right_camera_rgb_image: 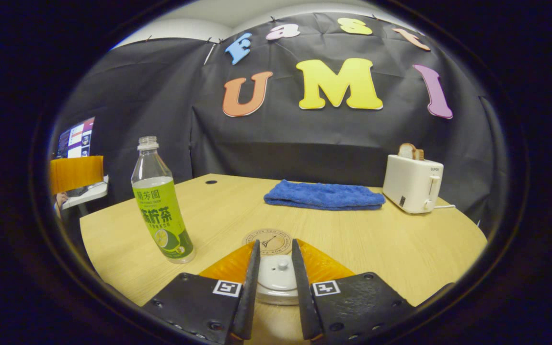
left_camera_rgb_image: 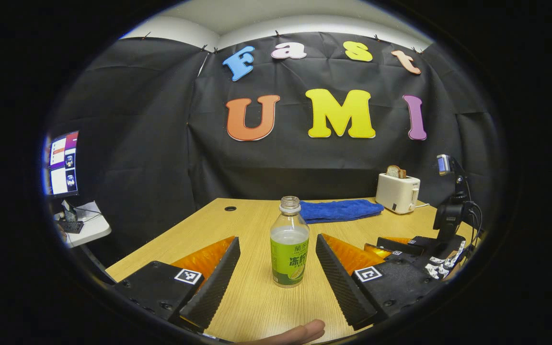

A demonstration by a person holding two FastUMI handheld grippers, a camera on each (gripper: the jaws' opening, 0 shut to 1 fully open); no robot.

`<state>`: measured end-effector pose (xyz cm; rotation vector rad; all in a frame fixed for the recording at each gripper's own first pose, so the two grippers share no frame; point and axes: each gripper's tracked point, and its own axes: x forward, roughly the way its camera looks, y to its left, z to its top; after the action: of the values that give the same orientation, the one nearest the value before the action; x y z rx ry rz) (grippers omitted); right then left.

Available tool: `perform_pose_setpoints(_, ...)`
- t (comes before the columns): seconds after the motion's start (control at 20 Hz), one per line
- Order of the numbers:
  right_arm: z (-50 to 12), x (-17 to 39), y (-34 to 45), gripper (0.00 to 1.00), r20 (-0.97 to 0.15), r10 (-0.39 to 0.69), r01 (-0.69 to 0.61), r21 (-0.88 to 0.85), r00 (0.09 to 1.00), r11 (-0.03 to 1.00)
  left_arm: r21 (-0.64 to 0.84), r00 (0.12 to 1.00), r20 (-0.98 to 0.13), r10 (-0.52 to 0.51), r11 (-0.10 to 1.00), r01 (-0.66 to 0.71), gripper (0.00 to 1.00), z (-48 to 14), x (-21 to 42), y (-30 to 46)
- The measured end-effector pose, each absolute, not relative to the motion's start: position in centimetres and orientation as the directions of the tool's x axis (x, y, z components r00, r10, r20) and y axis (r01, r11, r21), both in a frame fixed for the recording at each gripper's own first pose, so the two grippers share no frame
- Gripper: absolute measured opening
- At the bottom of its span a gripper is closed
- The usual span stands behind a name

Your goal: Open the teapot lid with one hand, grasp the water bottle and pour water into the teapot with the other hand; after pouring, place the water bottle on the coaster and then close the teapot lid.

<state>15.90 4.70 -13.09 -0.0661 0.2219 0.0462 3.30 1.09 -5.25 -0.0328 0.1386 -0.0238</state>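
The water bottle (left_camera_rgb_image: 289, 249) stands upright on the wooden table (left_camera_rgb_image: 257, 297), capless, clear plastic with a green label, liquid reaching roughly to its shoulder. In the left gripper view it sits squarely between the 2 fingers of the left gripper (left_camera_rgb_image: 278, 280), which are spread wide with a gap on each side, touching nothing. A fingertip (left_camera_rgb_image: 300, 331) of the holding hand shows at the bottom edge there, and the other gripper's body lies off to the right.

The right gripper view adds the white teapot lid (right_camera_rgb_image: 276, 278), its small knob between the fingers of the right gripper (right_camera_rgb_image: 275, 287). They stand narrowly apart; whether they press the knob I cannot tell. Just beyond lies the round coaster (right_camera_rgb_image: 270, 239); the bottle is to the left. Farther back are a blue towel (right_camera_rgb_image: 324, 195) and a toaster (right_camera_rgb_image: 412, 184).
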Motion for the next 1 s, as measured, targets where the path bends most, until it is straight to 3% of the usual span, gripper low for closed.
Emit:
perform_pose_setpoints(0.1, -13.0, 16.2, 4.2, 0.12, -0.216, 0.029, -0.031, -0.008, 0.976, 0.999, -0.036, 0.99, -0.141, -0.024, 0.999, 0.019, 0.99, -5.4, 3.4, 1.1)
perform_pose_setpoints(0.2, -13.0, 16.3, 4.0, 0.13, -0.201, 0.028, -0.031, -0.013, 0.979, 0.999, -0.032, 0.99, -0.141, -0.02, 0.999, 0.016, 1.0, -5.4, 3.3, 1.3)
perform_pose_setpoints(0.3, -13.0, 16.1, 4.4, 0.0, -0.2, 0.026, -0.031, -0.021, 0.979, 0.999, -0.033, 0.99, -0.143, -0.02, 0.999, 0.016, 0.99, -5.4, 3.4, 1.4)
perform_pose_setpoints(0.65, -9.7, 15.1, 3.7, 0.0, -0.13, 0.016, -0.02, -0.032, 0.991, 0.999, -0.049, 0.987, -0.158, -0.023, 0.999, 0.016, 1.0, -6.0, 3.9, 2.0)
perform_pose_setpoints(1.0, -3.7, 10.1, -0.8, 0.0, -0.044, -0.062, 0.058, -0.089, 0.997, 0.994, -0.071, 0.975, -0.19, -0.115, 0.992, 0.103, 1.0, -7.2, 4.4, 0.9)
